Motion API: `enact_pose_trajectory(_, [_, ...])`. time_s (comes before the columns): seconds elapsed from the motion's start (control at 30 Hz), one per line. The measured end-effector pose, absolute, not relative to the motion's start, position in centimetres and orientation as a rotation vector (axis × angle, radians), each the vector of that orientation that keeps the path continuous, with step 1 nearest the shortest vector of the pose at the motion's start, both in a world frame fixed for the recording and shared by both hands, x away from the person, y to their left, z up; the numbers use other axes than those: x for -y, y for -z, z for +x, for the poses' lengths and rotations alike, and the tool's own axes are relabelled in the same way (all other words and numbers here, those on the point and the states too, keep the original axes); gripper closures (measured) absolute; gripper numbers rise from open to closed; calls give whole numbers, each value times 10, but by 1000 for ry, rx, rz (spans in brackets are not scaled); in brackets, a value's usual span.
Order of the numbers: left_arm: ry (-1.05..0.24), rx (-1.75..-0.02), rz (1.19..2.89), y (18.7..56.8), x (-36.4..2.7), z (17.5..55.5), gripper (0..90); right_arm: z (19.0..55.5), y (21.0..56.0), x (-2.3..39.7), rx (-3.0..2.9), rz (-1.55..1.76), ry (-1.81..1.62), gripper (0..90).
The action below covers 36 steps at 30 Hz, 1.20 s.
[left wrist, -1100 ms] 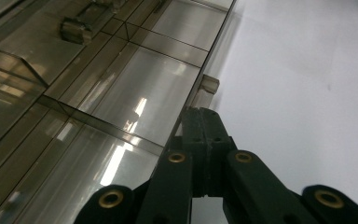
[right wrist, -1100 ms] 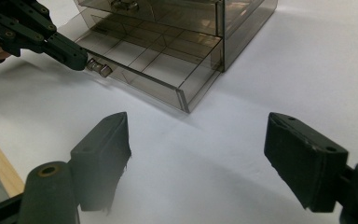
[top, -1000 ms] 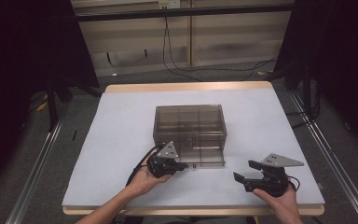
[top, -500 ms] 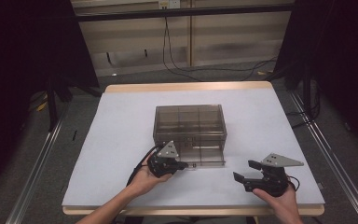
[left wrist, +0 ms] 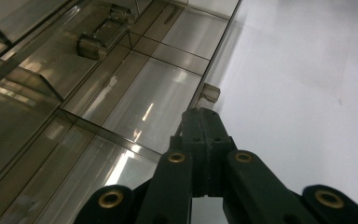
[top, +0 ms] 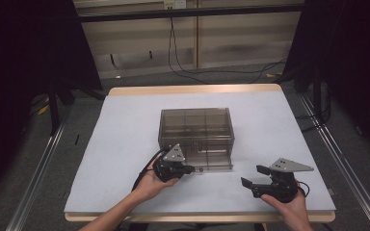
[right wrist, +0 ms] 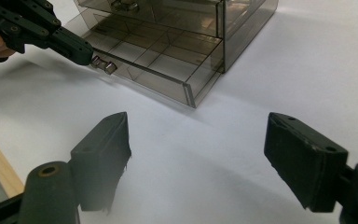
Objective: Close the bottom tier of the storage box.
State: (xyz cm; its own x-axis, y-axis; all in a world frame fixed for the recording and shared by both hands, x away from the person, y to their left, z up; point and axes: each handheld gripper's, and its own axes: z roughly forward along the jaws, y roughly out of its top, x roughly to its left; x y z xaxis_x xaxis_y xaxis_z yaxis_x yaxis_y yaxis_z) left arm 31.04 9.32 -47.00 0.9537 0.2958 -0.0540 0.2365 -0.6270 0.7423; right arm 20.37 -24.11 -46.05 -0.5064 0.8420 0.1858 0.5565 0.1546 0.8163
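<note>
Lower drawer (right wrist: 168, 70) of the smoky box (top: 196, 132) sits mid-desk, out a touch farther than a second ago — left gripper (top: 189, 169) fingers pinched on its knob (right wrist: 104, 65); right gripper (top: 257, 175) idles, fingers wide.

I'm counting one smoky drawer box (top: 196, 127) on one tabletop (top: 125, 144). I'm seeing two drawer knobs: one on the pulled-out lower drawer (right wrist: 104, 65), one on the drawer above (right wrist: 125, 6). I'm holding two tongs, left tongs (top: 189, 169) and right tongs (top: 253, 176). I'm showing two hands: left hand (top: 151, 185), right hand (top: 289, 207).
</note>
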Motion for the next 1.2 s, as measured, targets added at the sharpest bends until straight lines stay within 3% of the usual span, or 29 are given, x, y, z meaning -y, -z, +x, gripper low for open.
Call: enact_pose_trajectory(1.2, [-106,-426,2243,470,-94,318,900,204,461,242,-2122,1350,-1281,221])
